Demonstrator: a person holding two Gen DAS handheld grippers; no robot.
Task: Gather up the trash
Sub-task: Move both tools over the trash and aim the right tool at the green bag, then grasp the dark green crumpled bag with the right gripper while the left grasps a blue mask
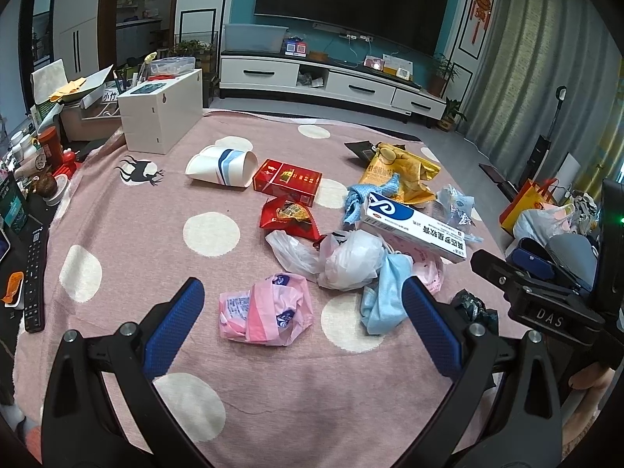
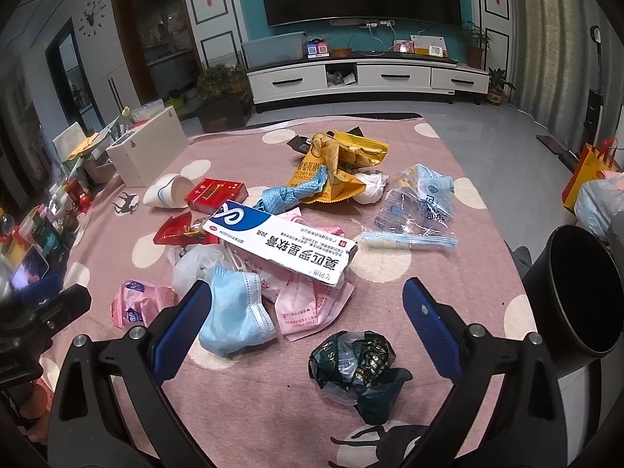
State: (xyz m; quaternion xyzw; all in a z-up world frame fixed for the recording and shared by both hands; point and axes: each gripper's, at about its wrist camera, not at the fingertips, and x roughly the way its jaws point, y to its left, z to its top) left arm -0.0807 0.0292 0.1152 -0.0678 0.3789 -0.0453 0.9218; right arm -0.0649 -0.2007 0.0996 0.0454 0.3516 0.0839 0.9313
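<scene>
Left gripper (image 1: 300, 319): hovering wide open over the pink dotted blanket (image 1: 128, 257), gripping nothing; its blue pads are framing a crumpled pink wrapper (image 1: 269, 312) lying just ahead of them.
Right gripper (image 2: 308, 312): also spread wide and holding nothing; a dark green foil wrapper (image 2: 357, 370) is lying between its fingers, apart from both pads.
Trash pile: sitting mid-blanket, pieces overlapping one another.
White-and-blue box (image 2: 280, 241): resting on top of the pile, showing Chinese print upside down and "20克"; the remaining characters are too distorted to read surely.
Blue face mask (image 2: 234, 316): lying crumpled just beside the right gripper's left pad.
Yellow snack bag (image 2: 335, 167): sitting at the far side of the pile, showing the word "HONEY"; the rest is creased.
Red cigarette pack (image 1: 286, 181): lying flat with gold lettering that cannot be read.
Paper cup (image 1: 222, 165): lying on its side, touching the red pack's left end.
Clear plastic bag (image 2: 417, 206): carrying blue print, lying right of the box.
Black bin (image 2: 585, 292): standing at the right edge of the right wrist view, mouth facing the camera.
Lettering "DAS": showing on the right gripper's body in the left wrist view.
</scene>
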